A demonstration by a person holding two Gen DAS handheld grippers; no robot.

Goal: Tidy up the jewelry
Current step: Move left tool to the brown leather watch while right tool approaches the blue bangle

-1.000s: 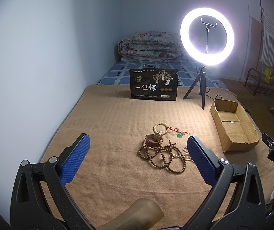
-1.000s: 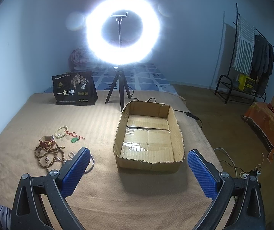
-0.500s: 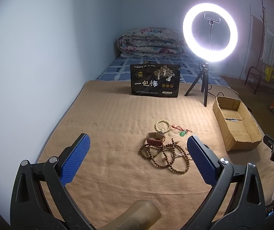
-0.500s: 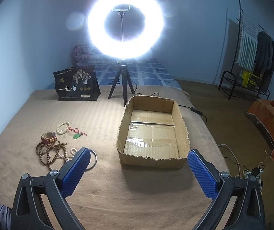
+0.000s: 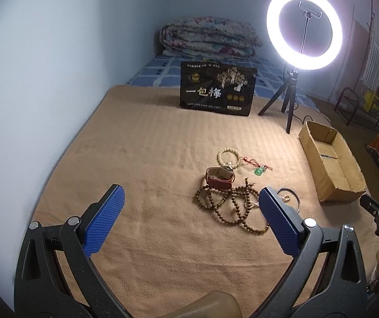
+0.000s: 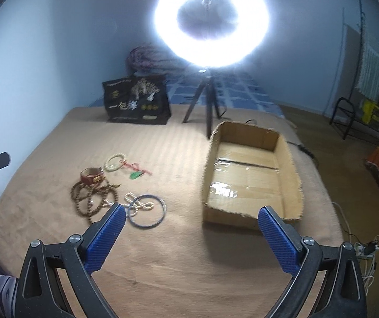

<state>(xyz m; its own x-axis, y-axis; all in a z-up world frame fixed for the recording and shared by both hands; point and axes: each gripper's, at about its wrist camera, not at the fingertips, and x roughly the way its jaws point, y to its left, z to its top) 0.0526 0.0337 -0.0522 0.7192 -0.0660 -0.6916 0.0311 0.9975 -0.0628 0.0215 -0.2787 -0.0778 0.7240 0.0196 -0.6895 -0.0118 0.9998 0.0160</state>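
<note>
both grippers empty: left gripper (image 5: 189,212) and right gripper (image 6: 189,228) with jaws spread wide, above near edge of tan ribbed blanket (image 5: 141,143). jewelry cluster mid-blanket: brown wooden bead strand (image 6: 89,198), red leather watch (image 6: 92,176), dark metal bangle (image 6: 147,212). open cardboard box (image 6: 290,175) empty at right edge. you should take bangle first, pinch rim squarely, lift clear of the tangled beads.

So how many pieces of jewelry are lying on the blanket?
6, loosely clustered: cream bracelet, green pendant, red watch, brown beads, pale bead strand, metal bangle. Tangles may hide more.
</note>
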